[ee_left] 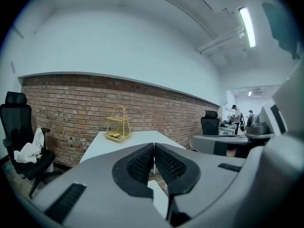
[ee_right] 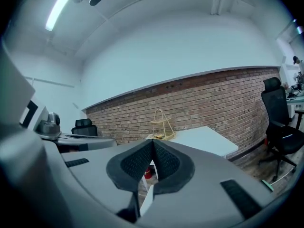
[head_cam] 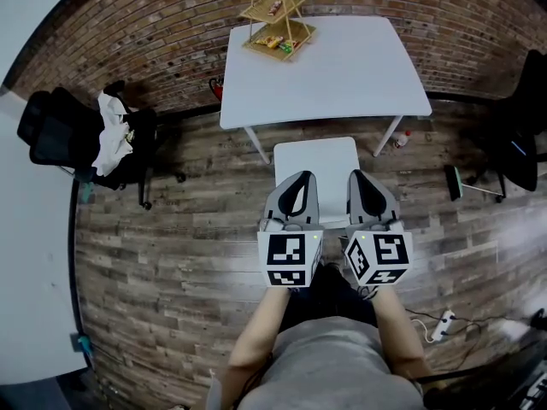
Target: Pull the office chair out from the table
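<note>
A black office chair with a white cloth on its seat stands by the brick wall, left of the white table; the left gripper view shows this chair at far left. A second black office chair stands right of the table, and the right gripper view also shows that chair. My left gripper and right gripper are side by side over a white square seat in front of the table. Both are shut and empty, the left gripper and the right gripper pointing at the table.
A two-tier wire basket with snacks sits on the table's far side. A bottle lies by a table leg and a red object stands at the wall. A broom and a power strip are on the wood floor at right.
</note>
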A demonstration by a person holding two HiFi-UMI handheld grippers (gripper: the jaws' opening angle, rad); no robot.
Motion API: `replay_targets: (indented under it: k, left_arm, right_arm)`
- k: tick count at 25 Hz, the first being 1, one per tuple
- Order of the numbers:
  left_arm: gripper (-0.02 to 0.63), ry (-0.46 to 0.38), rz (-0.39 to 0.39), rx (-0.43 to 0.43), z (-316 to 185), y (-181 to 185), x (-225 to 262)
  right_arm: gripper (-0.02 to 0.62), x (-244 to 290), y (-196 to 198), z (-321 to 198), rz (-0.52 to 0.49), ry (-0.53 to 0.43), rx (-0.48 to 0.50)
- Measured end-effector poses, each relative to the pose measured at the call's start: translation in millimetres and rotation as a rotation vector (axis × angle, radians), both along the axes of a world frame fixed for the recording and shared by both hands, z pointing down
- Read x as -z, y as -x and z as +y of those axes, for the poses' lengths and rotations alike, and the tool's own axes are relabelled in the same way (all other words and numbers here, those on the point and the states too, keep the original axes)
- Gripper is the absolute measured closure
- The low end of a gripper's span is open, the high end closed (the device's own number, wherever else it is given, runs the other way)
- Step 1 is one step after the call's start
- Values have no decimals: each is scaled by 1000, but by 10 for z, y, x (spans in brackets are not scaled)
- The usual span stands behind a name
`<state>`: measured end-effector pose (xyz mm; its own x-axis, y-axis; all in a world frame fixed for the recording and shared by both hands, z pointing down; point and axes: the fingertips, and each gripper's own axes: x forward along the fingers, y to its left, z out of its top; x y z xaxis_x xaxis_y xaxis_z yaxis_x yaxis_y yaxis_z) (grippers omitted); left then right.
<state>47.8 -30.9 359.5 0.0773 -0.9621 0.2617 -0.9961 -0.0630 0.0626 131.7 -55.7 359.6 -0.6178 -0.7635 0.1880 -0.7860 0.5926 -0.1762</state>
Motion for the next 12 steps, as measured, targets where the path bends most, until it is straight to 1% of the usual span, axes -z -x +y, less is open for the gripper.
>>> replay_targets:
  k: [12]
  left_arm:
    - [591, 14, -22, 9, -61, -29, -12]
  right_arm:
    - [583, 45, -30, -44, 4, -8, -13]
